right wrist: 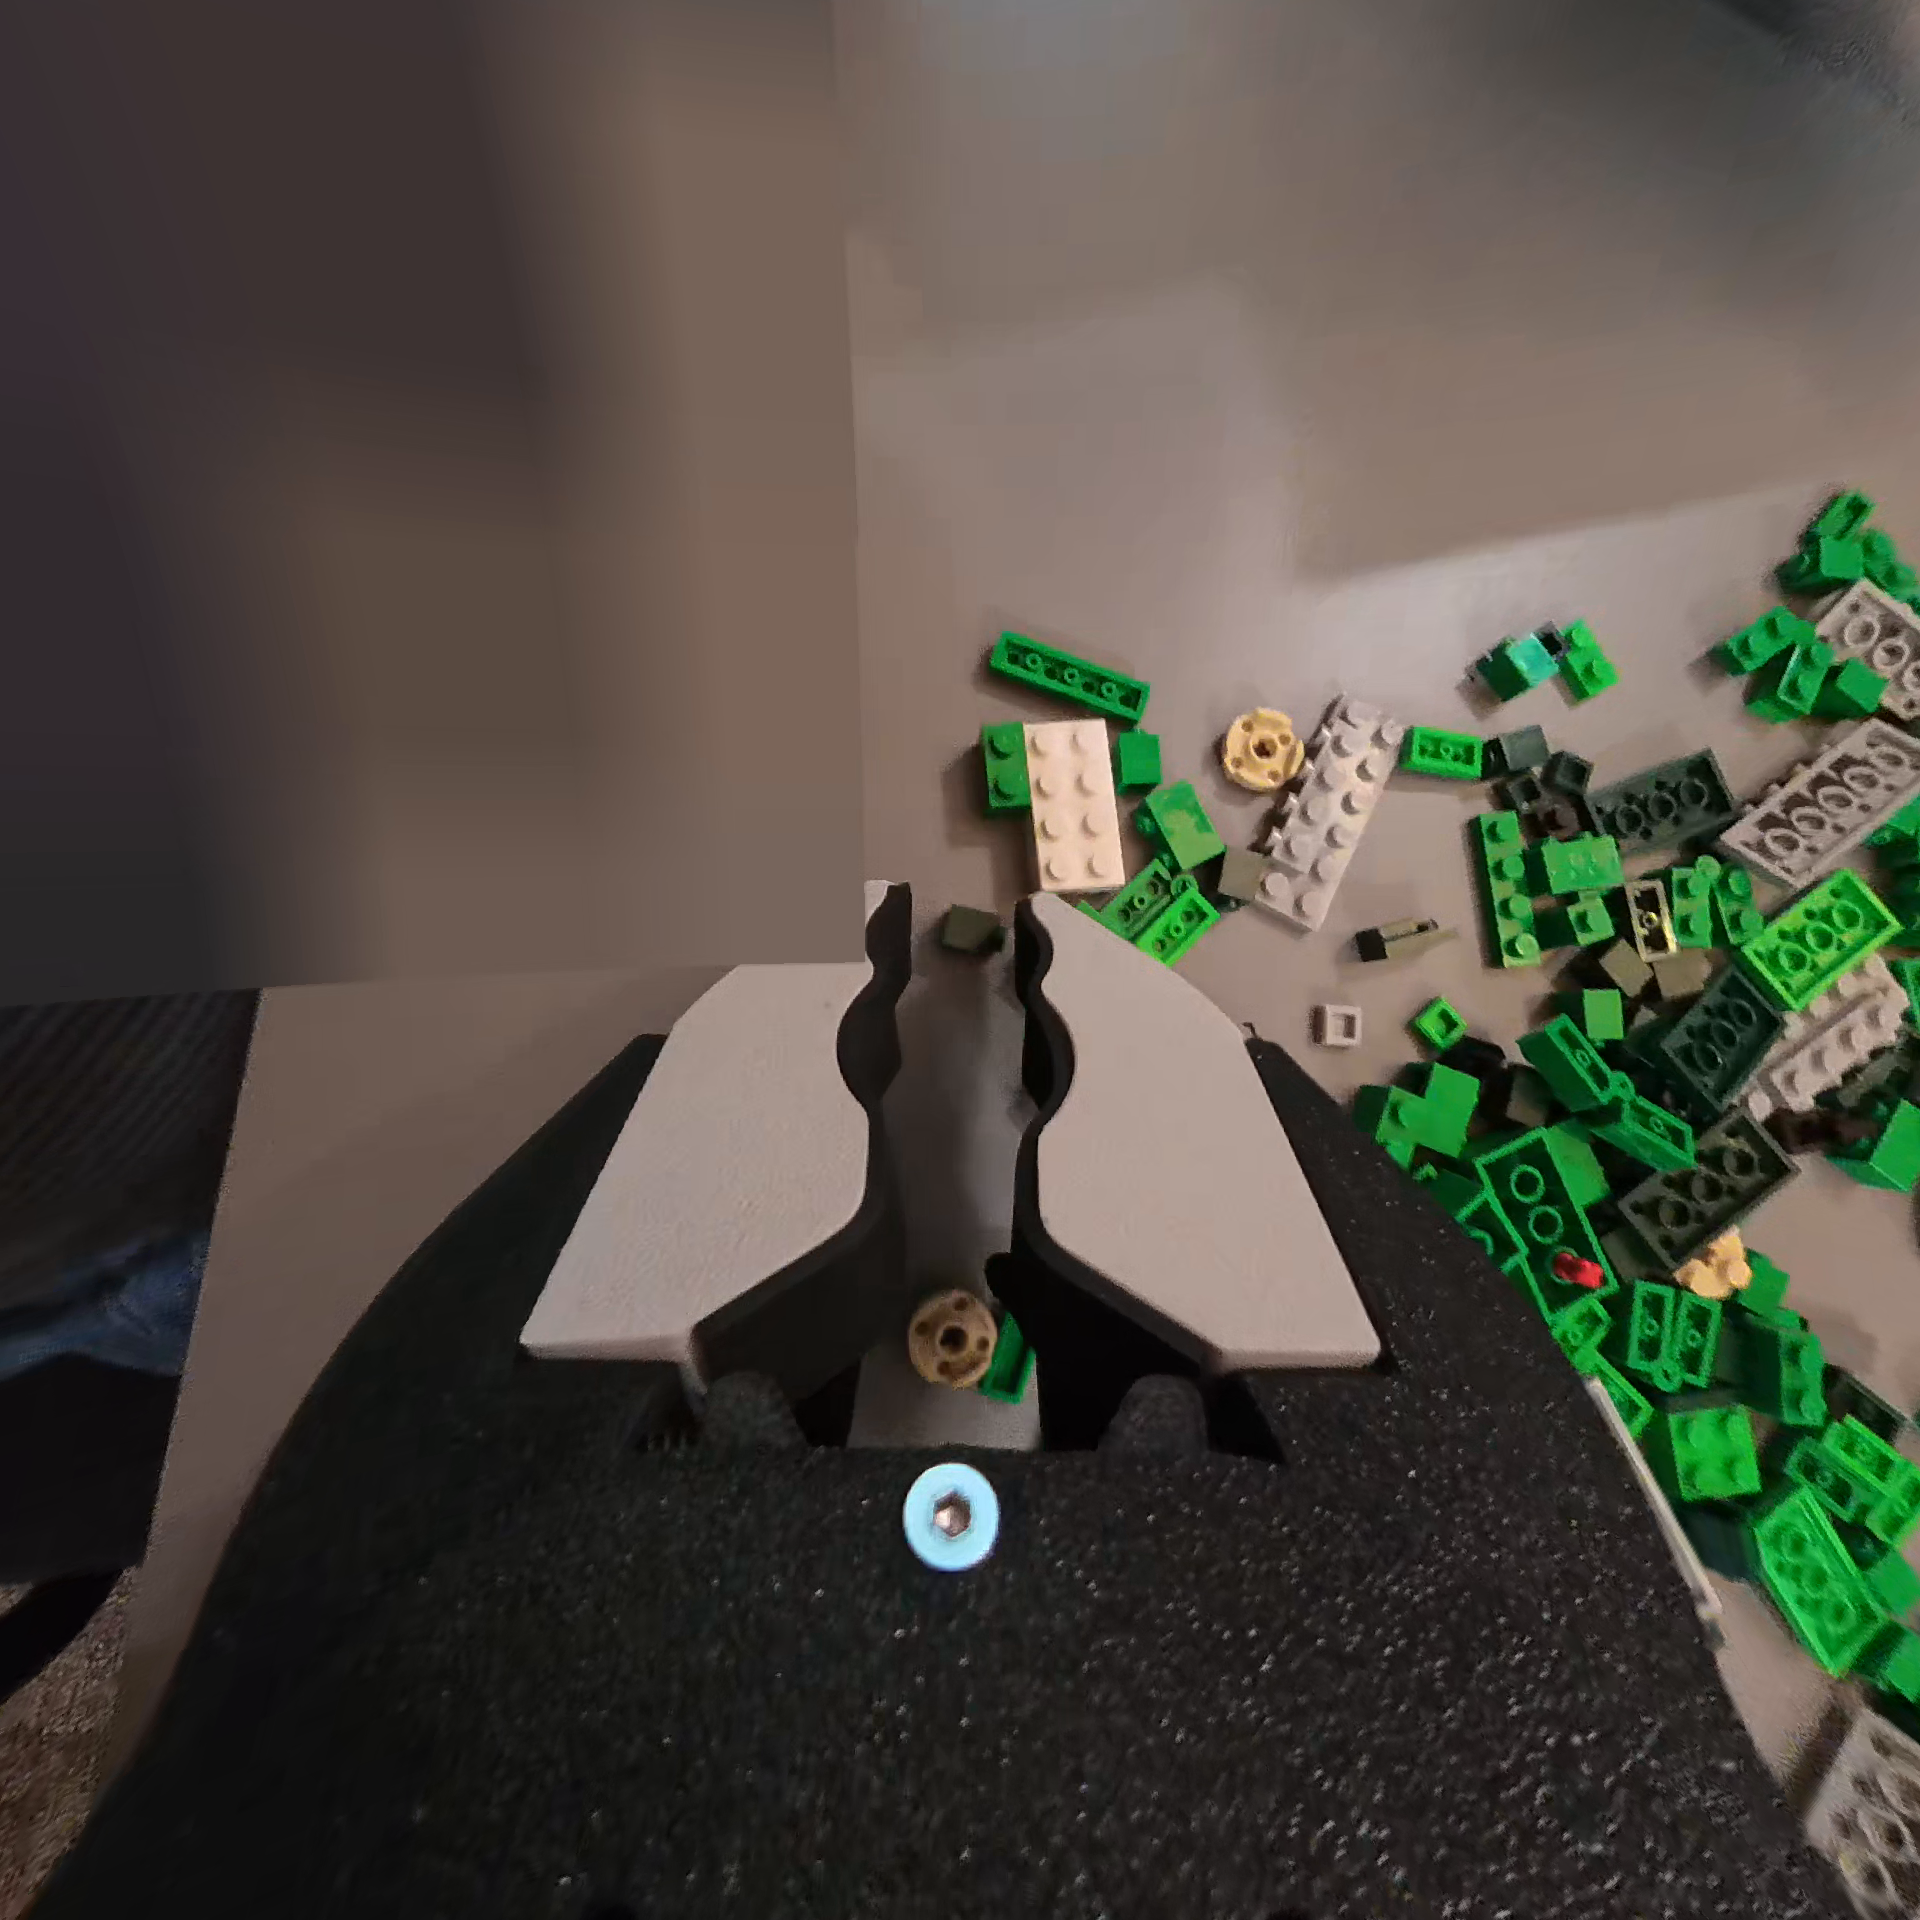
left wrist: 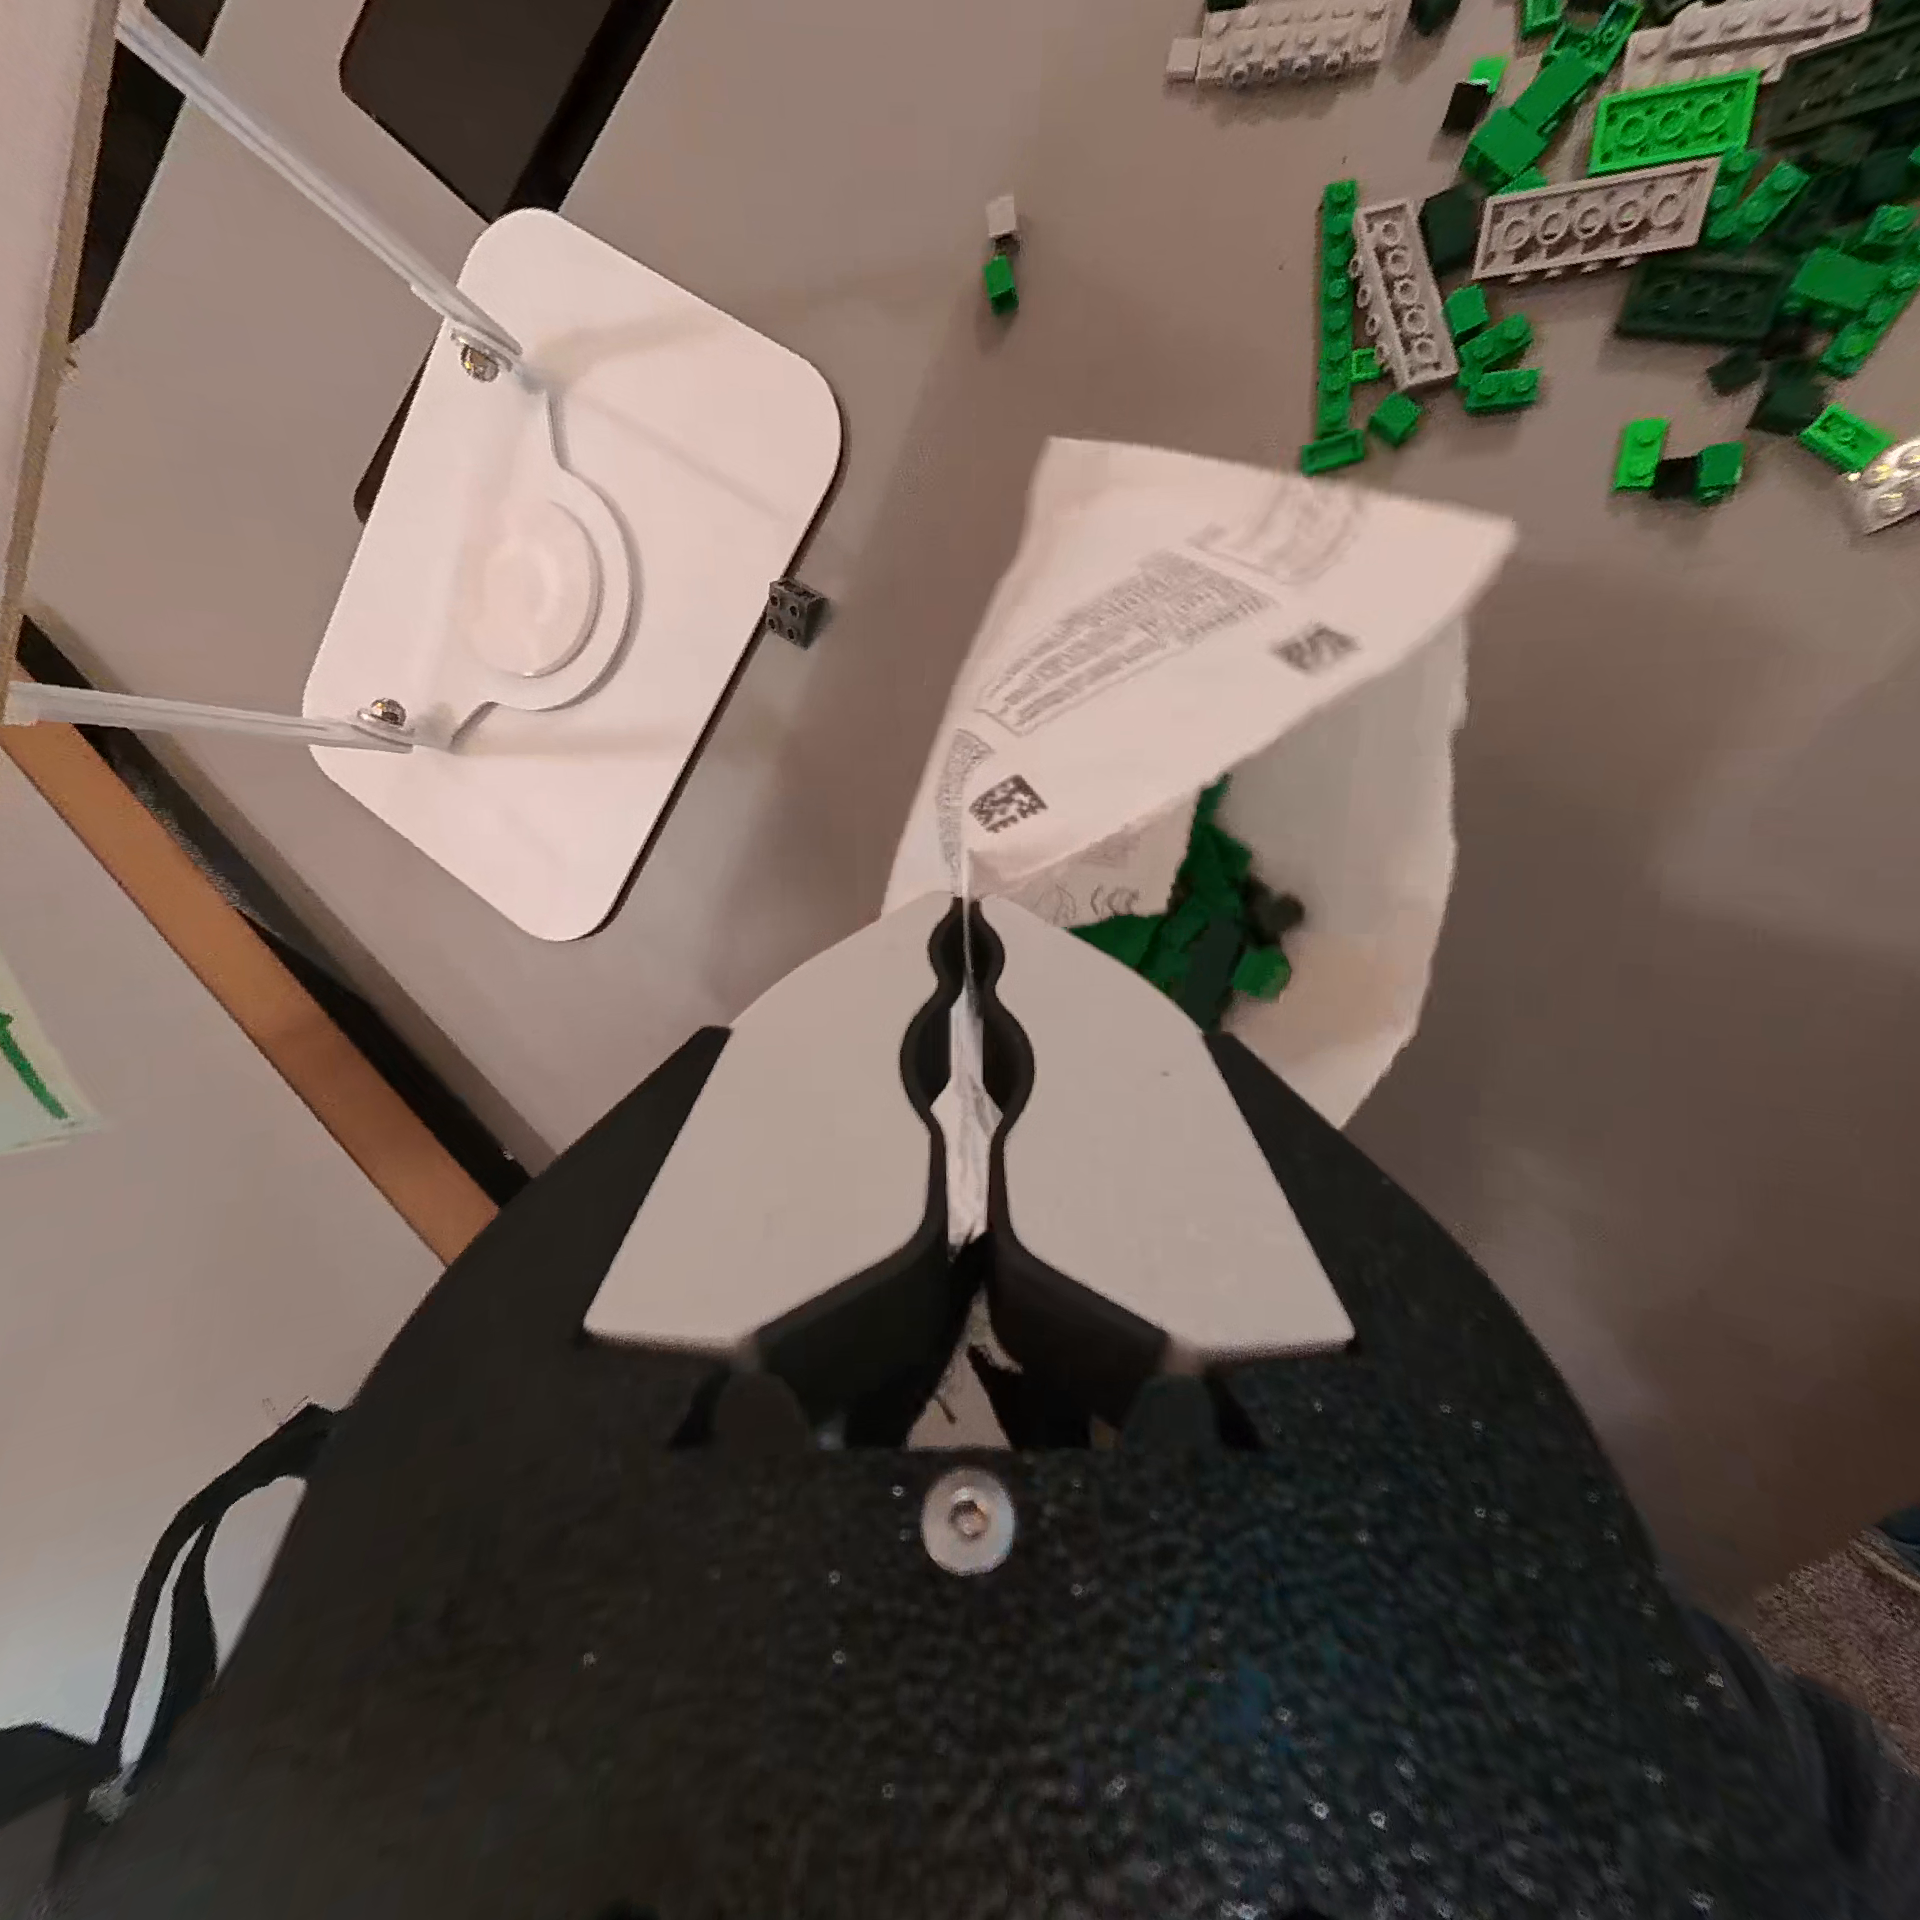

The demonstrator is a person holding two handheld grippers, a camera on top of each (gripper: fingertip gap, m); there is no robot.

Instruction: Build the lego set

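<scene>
Bricks (left wrist: 1210, 940) are lying inside the paper bag (left wrist: 1195, 644); the loose brick pile (left wrist: 1621, 239) is lying far right of it, the stand (left wrist: 582, 561) left.

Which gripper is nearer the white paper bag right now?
Left. The left gripper is shut on the white paper bag's edge, lifting it. The right gripper hangs open over the loose brick pile; no bag shows there.

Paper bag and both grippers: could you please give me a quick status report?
Left gripper shut on paper bag, green pieces still inside. Right gripper open, empty, above table beside loose brick pile. Nothing in the way.
</scene>
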